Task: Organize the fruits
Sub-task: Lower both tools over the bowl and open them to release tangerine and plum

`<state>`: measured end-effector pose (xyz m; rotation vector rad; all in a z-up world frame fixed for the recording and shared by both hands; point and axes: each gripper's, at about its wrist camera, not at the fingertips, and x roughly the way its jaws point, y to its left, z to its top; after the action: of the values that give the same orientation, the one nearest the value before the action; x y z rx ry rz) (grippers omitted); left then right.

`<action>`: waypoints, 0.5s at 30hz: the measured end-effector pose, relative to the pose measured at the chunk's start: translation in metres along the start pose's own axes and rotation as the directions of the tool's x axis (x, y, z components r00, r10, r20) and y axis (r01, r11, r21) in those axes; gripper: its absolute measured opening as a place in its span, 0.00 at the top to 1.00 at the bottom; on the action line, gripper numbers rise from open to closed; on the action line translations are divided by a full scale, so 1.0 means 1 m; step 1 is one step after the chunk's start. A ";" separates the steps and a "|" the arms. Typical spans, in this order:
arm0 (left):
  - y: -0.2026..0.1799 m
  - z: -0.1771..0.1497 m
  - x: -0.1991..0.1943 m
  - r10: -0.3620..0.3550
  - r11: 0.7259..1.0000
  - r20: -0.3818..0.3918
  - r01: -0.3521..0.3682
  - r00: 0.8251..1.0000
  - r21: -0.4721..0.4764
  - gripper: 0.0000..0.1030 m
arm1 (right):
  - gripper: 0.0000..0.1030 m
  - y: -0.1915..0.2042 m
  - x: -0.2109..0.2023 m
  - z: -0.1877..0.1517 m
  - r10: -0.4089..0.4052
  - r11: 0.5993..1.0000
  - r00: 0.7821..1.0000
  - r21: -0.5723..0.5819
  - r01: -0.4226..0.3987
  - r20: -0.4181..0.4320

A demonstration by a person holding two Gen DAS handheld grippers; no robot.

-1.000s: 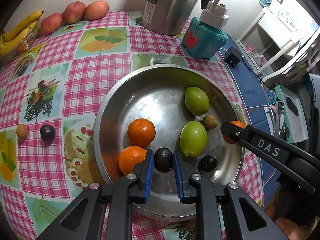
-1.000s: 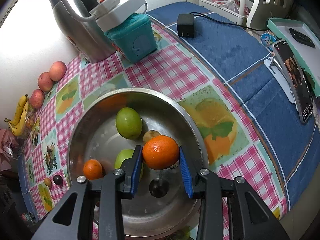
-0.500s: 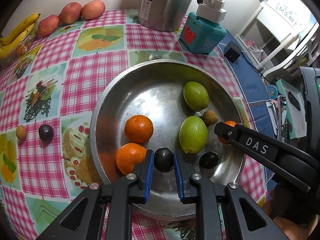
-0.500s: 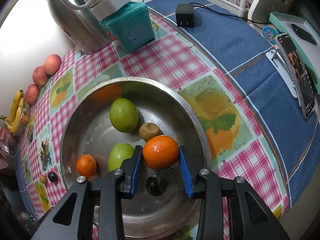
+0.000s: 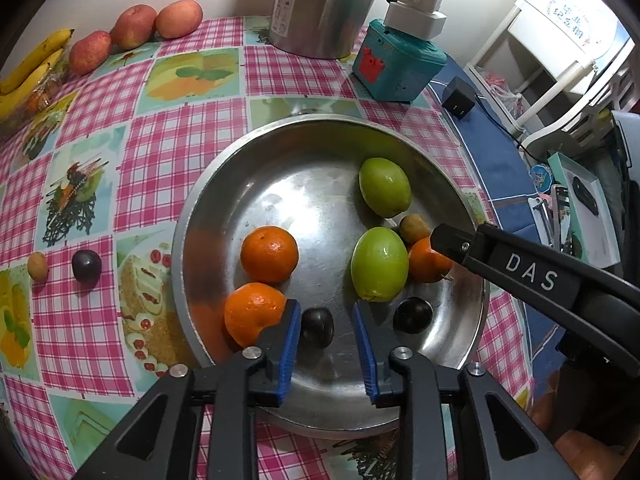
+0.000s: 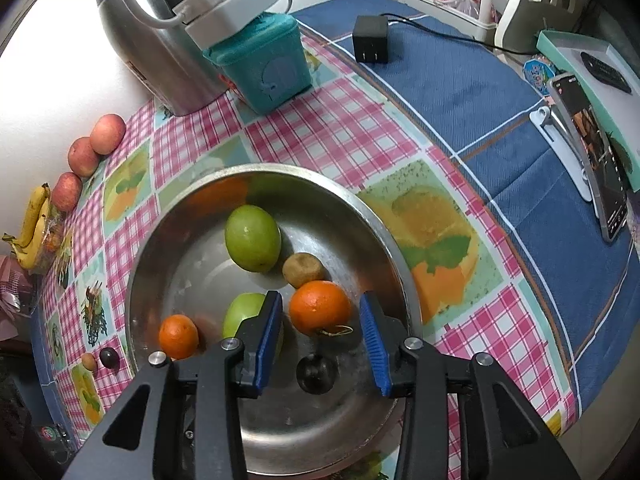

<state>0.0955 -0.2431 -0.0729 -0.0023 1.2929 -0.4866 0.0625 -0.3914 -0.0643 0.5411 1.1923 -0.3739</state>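
both grippers now opening: left gripper freed plum, right gripper freed orange in bowl.

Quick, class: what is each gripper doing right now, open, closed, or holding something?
Left gripper: opening, dark plum between its fingers, released.
Right gripper: opening, orange between its fingers, released.

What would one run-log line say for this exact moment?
left gripper: opening, dark plum between pads, in metal bowl | right gripper: opening, orange between pads, in bowl
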 end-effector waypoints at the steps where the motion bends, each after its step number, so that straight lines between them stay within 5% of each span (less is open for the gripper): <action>1: 0.000 0.000 -0.001 -0.002 1.000 0.001 0.002 1.000 -0.001 0.66 | 0.60 0.000 -0.001 0.000 0.001 1.000 1.000 0.000 -0.001 0.002; 11: 0.011 0.003 -0.018 0.004 1.000 0.032 -0.003 0.999 -0.029 0.43 | 0.59 -0.001 -0.001 0.000 0.002 1.000 1.000 0.000 -0.002 0.007; 15: 0.023 0.007 -0.026 0.027 0.998 0.050 -0.024 0.998 -0.060 0.40 | 0.50 0.002 -0.003 -0.001 -0.002 1.000 1.000 -0.010 0.002 0.009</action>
<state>0.1046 -0.2153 -0.0531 -0.0478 1.2556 -0.4233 0.0624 -0.3894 -0.0617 0.5292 1.1860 -0.3714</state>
